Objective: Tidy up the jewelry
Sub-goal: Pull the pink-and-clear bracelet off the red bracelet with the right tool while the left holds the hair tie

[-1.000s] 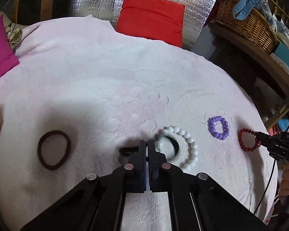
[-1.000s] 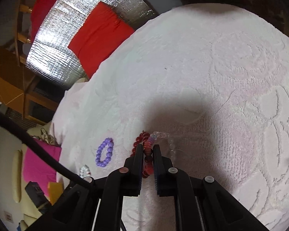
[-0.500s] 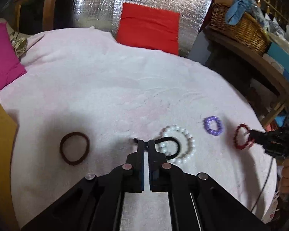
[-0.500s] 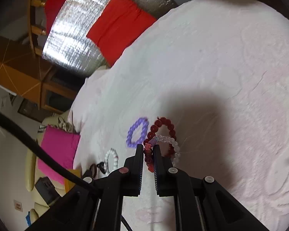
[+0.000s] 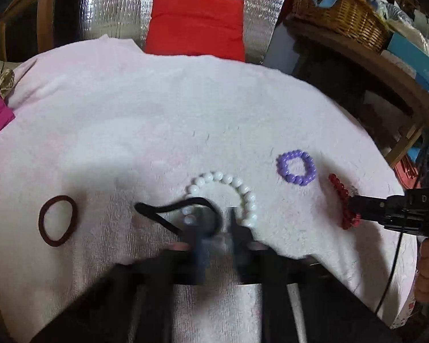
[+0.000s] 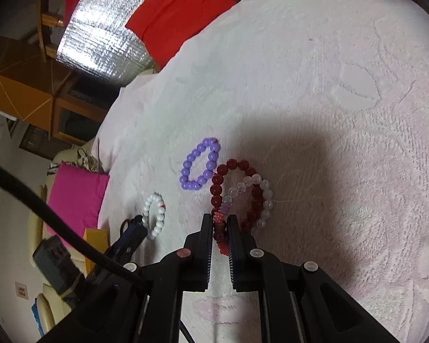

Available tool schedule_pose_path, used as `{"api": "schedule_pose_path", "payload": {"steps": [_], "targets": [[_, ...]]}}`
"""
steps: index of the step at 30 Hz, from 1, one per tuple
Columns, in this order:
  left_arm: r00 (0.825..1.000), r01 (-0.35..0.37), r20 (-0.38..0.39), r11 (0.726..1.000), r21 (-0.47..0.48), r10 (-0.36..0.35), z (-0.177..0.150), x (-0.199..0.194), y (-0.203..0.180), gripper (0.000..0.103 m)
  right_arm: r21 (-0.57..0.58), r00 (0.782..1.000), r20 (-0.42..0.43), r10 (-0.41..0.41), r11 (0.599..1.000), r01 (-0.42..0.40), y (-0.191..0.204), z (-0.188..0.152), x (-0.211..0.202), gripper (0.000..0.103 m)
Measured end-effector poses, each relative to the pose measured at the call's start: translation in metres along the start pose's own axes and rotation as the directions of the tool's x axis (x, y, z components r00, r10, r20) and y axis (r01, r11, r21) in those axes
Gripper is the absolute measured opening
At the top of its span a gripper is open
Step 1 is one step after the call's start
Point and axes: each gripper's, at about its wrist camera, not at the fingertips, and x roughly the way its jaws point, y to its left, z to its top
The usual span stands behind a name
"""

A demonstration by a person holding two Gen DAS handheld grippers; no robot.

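Right gripper (image 6: 220,230): clenched on the near end of the red bead bracelet (image 6: 237,191), fingers (image 6: 207,237) pinching its beads against the pink towel (image 6: 329,100).
Clear bead bracelet (image 6: 261,197): lay tangled across the red loop, just beyond the right fingertips; impossible to say if pinched as well.
Left gripper (image 5: 211,228): blurred by motion; fingers read as nearly clenched, tips at the black hair tie (image 5: 168,211); grip on it not clear from the frame.
White bead bracelet (image 5: 234,191): just past the left fingertips, overlapping the black hair tie's loop.
Brown hair tie (image 5: 57,220): to the left of the left fingers, apart from the rest, flat on the towel.
Purple bead bracelet (image 5: 296,167): beyond and right of the left fingers; in the right wrist view just left of the red loop, nearly touching it.
Hand (image 5: 427,274): seen at the far right edge, under the right gripper's body.
Red cushion (image 5: 196,25): farthest off, beyond the towel, against a silver foil sheet (image 5: 114,8).
Wicker basket (image 5: 343,17): far right, on a wooden shelf.
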Motion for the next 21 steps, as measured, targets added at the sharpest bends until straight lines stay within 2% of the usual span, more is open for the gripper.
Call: {"api": "schedule_pose_path", "payload": {"steps": [6,8,10,12,19,21], "targets": [[1.0,0.03,0.004,0.999,-0.016,-0.03,-0.001,-0.006,0.008,0.006,-0.014,0.997,-0.074,0.015,1.0,-0.016,0.0,-0.001,0.006,0.017],[1.0,0.026,0.005,1.0,-0.016,-0.026,-0.003,-0.01,0.012,0.006,-0.021,0.998,-0.056,0.022,1.0,-0.023,0.001,0.001,0.0,0.024],[1.0,0.019,0.003,1.0,-0.011,-0.019,-0.004,-0.012,0.014,0.006,-0.017,0.999,-0.022,0.026,1.0,-0.026,-0.001,0.004,-0.007,0.04],[1.0,0.019,0.003,1.0,-0.013,-0.019,-0.006,-0.015,0.018,0.006,0.002,1.0,0.029,0.012,1.0,-0.012,-0.007,0.008,-0.015,0.051],[0.999,0.031,0.032,0.999,-0.026,-0.03,-0.009,-0.034,0.031,0.005,-0.01,0.987,0.074,-0.14,0.99,0.141,-0.01,0.012,-0.006,0.05],[0.998,0.041,0.04,0.999,-0.029,-0.039,-0.009,-0.04,0.033,0.005,-0.042,0.981,0.078,-0.178,0.983,0.181,-0.003,0.01,0.003,0.039]]}}
